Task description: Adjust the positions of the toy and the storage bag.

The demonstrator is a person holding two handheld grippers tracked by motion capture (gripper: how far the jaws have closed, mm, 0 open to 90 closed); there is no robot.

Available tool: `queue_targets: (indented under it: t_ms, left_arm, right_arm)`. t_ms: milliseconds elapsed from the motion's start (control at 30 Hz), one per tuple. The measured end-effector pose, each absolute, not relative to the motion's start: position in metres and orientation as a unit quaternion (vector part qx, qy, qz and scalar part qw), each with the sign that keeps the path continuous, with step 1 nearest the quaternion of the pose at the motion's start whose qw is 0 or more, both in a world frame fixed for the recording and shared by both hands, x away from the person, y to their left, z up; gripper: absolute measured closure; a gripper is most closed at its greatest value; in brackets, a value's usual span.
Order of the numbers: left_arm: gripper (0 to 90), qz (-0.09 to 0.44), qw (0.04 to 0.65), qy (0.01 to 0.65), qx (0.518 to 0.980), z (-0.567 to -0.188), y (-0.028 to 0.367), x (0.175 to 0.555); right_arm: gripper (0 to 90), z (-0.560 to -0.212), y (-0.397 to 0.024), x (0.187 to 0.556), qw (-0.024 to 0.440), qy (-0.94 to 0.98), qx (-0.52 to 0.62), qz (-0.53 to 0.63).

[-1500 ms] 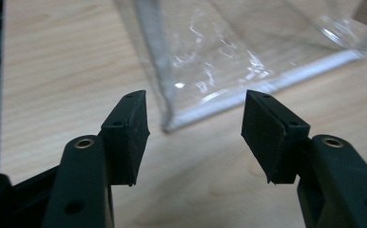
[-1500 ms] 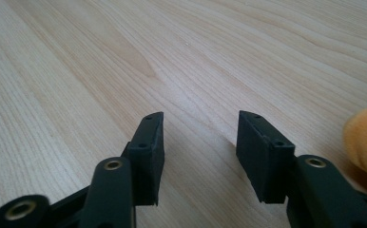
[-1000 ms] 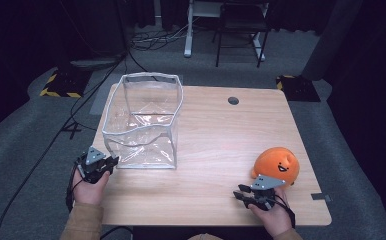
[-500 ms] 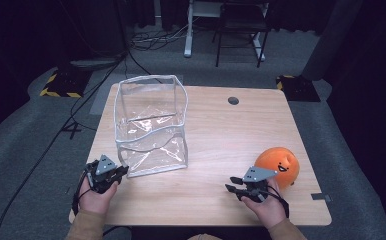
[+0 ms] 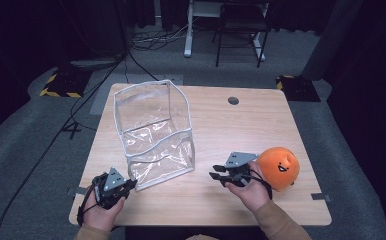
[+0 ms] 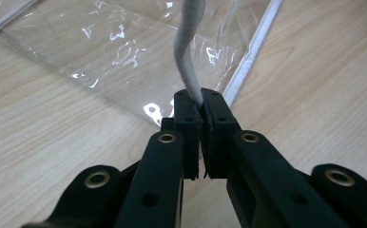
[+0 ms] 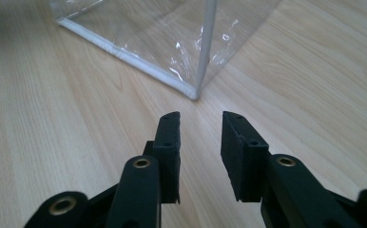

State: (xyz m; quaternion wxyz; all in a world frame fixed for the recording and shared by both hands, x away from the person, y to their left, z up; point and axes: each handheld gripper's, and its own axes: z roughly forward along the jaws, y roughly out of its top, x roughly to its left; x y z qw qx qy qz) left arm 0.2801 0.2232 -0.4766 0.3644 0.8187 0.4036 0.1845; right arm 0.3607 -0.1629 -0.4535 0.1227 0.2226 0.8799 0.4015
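Note:
A clear plastic bag (image 5: 153, 135) with white trim stands open on the wooden table (image 5: 251, 130). My left gripper (image 5: 131, 184) is at its near left corner, shut on the white trim (image 6: 186, 42), which rises from between the jaws of the left gripper (image 6: 199, 107). An orange plush toy (image 5: 279, 167) with a face lies at the right. Just left of it, my right gripper (image 5: 215, 176) points at the bag's near right corner (image 7: 196, 90). The right gripper (image 7: 200, 128) stands open; its jaws have just been closing, with nothing between them.
A round cable hole (image 5: 233, 100) sits in the table's far middle. Beyond the table are a chair and desk legs (image 5: 238, 30), floor cables (image 5: 151, 40) and striped floor markers (image 5: 61, 85). Bare wood lies between the bag and the toy.
The left gripper has pulled the bag nearer and to the right, skewing it. The right gripper has moved left, away from the toy and toward the bag's corner.

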Motion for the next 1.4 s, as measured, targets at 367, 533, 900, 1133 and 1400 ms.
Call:
queue_targets:
  t_ms: [367,533,900,1133,1400]
  left_arm:
    - [86.1,0.182,0.361,0.394,0.825,-0.477,0.216,0.273]
    - [86.0,0.179,0.363,0.391,0.827,-0.477,0.214,0.272]
    - [85.9,0.173,0.362,0.383,0.832,-0.478,0.211,0.273]
    - [86.0,0.160,0.367,0.365,0.841,-0.477,0.202,0.269]
    - [86.1,0.144,0.369,0.332,0.856,-0.477,0.183,0.264]
  right_arm:
    - [70.9,-0.448,-0.135,0.384,0.122,0.883,0.210,0.402]
    - [71.8,-0.445,-0.129,0.394,0.124,0.881,0.213,0.403]
    - [87.7,-0.441,-0.116,0.405,0.122,0.884,0.192,0.407]
    - [87.9,-0.440,-0.133,0.385,0.116,0.883,0.210,0.404]
    - [87.8,-0.438,-0.165,0.349,0.116,0.885,0.221,0.394]
